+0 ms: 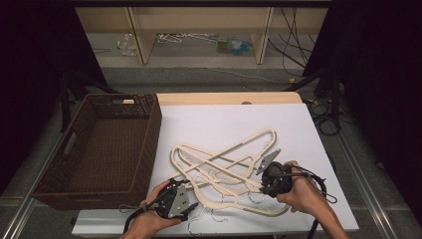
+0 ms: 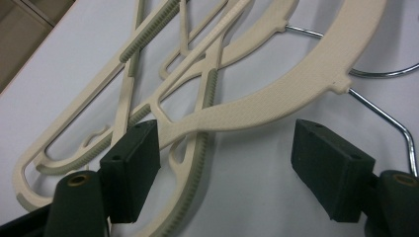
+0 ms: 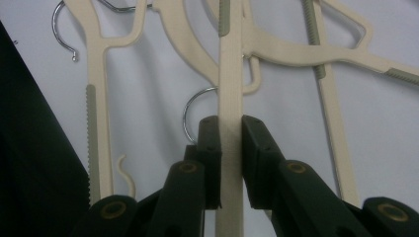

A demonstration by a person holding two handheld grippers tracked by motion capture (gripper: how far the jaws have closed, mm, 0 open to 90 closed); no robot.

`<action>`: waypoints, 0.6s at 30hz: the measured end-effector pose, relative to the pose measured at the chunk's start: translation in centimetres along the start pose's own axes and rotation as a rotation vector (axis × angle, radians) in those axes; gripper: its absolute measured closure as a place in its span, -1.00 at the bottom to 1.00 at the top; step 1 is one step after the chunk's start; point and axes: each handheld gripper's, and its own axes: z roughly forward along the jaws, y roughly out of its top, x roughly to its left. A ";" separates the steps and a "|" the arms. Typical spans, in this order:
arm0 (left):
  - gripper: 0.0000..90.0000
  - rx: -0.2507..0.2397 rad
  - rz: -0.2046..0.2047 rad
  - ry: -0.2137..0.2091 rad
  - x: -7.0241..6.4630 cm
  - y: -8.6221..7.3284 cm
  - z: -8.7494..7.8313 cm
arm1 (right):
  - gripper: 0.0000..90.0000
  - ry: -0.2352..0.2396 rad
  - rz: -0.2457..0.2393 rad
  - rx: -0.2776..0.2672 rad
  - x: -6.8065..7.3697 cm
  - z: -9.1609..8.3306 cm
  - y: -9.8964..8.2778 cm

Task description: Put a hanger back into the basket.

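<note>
Several cream plastic hangers [image 1: 224, 169] with wire hooks lie tangled on the white table [image 1: 224, 117]. At the pile's right end my right gripper [image 1: 262, 185] is shut on a straight bar of one hanger [image 3: 230, 74], and in the right gripper view its pads [image 3: 210, 143] press the bar from both sides. My left gripper [image 1: 190, 198] is at the pile's near left end, open. In the left gripper view its jaws stand wide just over the table, with a curved hanger arm [image 2: 276, 103] crossing ahead of them and the left pad [image 2: 131, 163] lying over hanger bars without clamping them.
A dark brown wicker basket [image 1: 152, 144] stands on the left of the table, hard against the white sheet. Wire hooks [image 2: 390, 123] stick out of the pile toward the near edge. Cables and wooden frame legs lie on the floor beyond the table.
</note>
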 end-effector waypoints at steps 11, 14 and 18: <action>-0.46 -0.010 0.031 0.012 -0.1 0.5 0.4 | 0.77 0.042 -0.009 0.003 -0.4 0.2 -0.3; -0.48 -0.025 0.042 0.002 0.1 0.7 0.2 | 0.76 0.060 -0.016 0.000 -0.4 0.5 -0.3; -0.39 -0.078 0.068 -0.042 0.2 1.2 -0.5 | 0.76 0.087 -0.033 0.008 -0.6 1.6 -0.7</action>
